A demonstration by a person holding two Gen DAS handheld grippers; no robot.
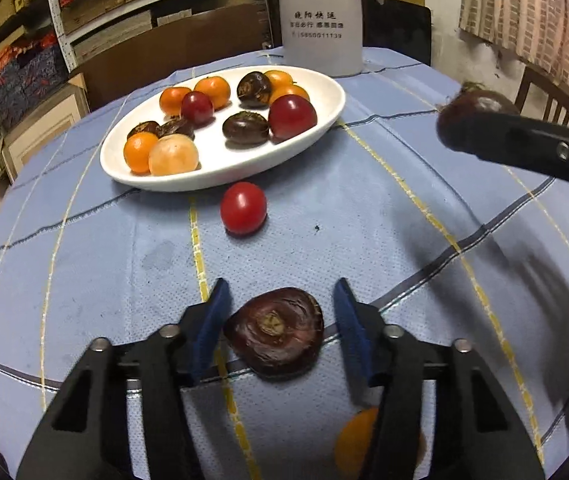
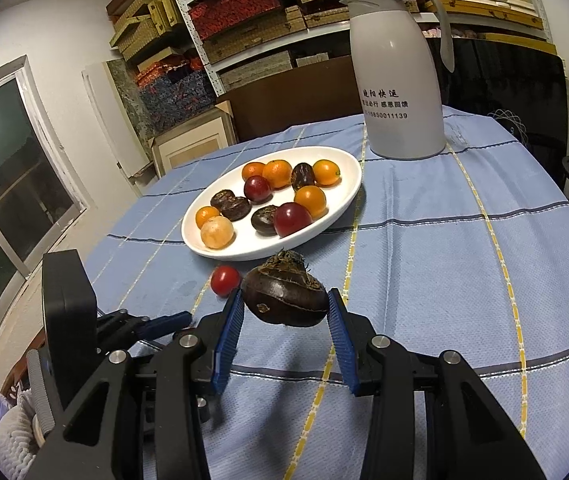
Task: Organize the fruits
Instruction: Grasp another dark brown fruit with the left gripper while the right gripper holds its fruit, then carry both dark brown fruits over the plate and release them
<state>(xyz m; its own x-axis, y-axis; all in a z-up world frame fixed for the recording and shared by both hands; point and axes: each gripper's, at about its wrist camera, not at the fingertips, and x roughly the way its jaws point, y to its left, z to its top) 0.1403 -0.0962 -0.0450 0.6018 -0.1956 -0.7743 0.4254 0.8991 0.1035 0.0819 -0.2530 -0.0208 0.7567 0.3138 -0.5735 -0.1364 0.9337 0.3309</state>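
On the blue checked tablecloth (image 1: pixel 84 264), a white oval plate (image 1: pixel 324 92) sits toward twelve o'clock of the left gripper (image 1: pixel 280 300), carrying small orange fruits, two dark red ones, several dark brown water chestnuts and one pale peach-coloured fruit. Just off the plate's near rim, at about six o'clock from it, a loose red tomato (image 1: pixel 243 208) lies on the cloth. Between the left gripper's blue pads lies a flat water chestnut (image 1: pixel 274 334), resting on the cloth; the left pad is at its edge, while a clear gap shows at the right pad, so the jaws are partly open and not clamping it. An orange fruit (image 1: pixel 358 440) shows at five o'clock, partly hidden behind the right finger. Seen from the right wrist, the right gripper (image 2: pixel 284 304) has its pads pressed on both sides of another water chestnut (image 2: pixel 284 296), lifted above the cloth. Beyond the plate, at one o'clock, stands a white thermos jug (image 2: pixel 400 80).
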